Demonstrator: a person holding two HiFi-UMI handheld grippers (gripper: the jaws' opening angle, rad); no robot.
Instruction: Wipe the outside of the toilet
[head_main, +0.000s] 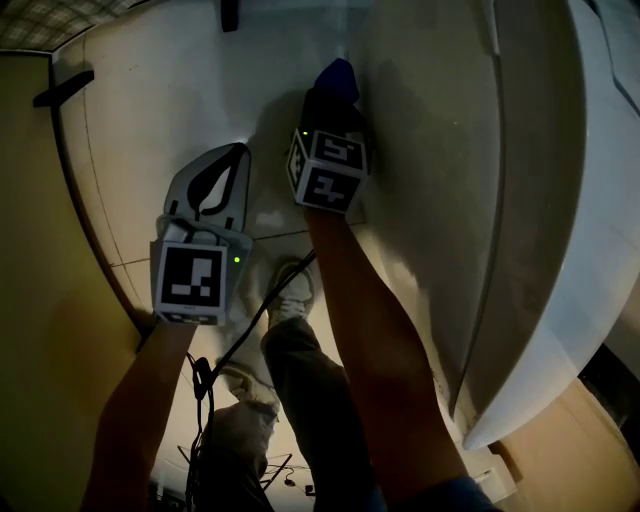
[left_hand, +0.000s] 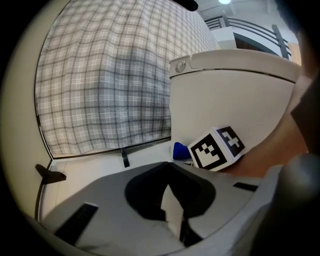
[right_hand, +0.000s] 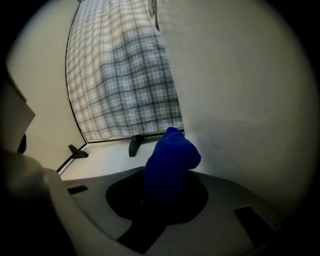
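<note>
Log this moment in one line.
right tool: shut on cloth | cloth: blue, low beside toilet | left tool: shut, empty, apart from toilet

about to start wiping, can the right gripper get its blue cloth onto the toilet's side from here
Probably yes. The right gripper, shut on the blue cloth, sits close beside the toilet and its outer wall with nothing between them, and the left gripper is off to the other side.

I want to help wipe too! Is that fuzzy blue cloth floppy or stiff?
Probably floppy: the fuzzy blue cloth bunches and curls over past the jaws. Likely light, and should squash against the white toilet side.
</note>
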